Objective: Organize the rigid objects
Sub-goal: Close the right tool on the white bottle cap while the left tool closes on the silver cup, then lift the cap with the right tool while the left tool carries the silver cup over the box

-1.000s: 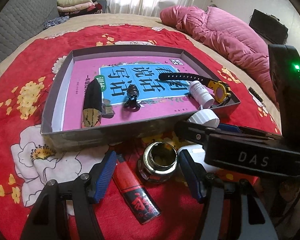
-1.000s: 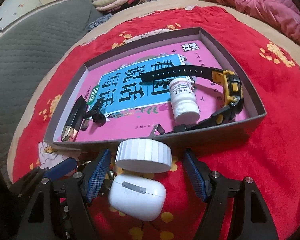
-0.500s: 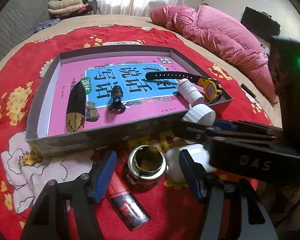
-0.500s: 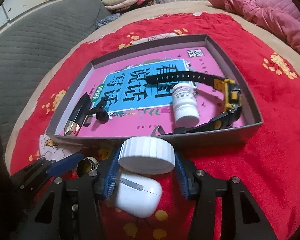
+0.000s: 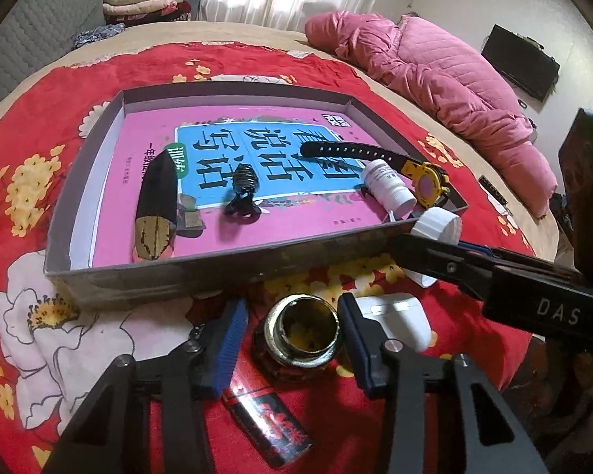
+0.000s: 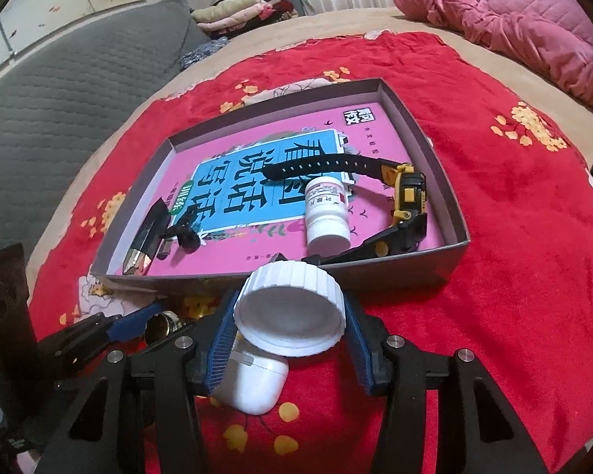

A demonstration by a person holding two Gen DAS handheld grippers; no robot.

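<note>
A bed spread with a red floral blanket (image 5: 110,316), pink quilt bunched at the upper right, and in the middle of both frames sits the grey tray (image 5: 170,272) lined with a pink book cover.

Here's the action: low centre of the right wrist view, the right gripper (image 6: 288,331) has its blue pads pressed on either side of the white ribbed lid (image 6: 292,312), tipped up with its hollow facing the camera. It's clamped and looks lifted clear of the white earbud case (image 6: 253,387) lying beneath it.

Over on the left wrist view, bottom centre, the left gripper (image 5: 292,339) is closing on the small open glass jar (image 5: 302,331). The right pad sits at the rim; the left pad shows a sliver of gap, so no firm hold yet. A red and black lighter (image 5: 269,422) lies just under that left finger.

To do this well, I'd say: finish the squeeze square on the jar's metal neck, keep it upright, and lift straight so the lighter isn't dragged. The lid should clear the tray's near wall before going in.

Already inside: a black and gold case (image 5: 156,205) at left, a black hair clip (image 5: 243,193), a white pill bottle (image 6: 326,213) and a yellow watch (image 6: 407,193) at right. Open floor remains in the centre.
</note>
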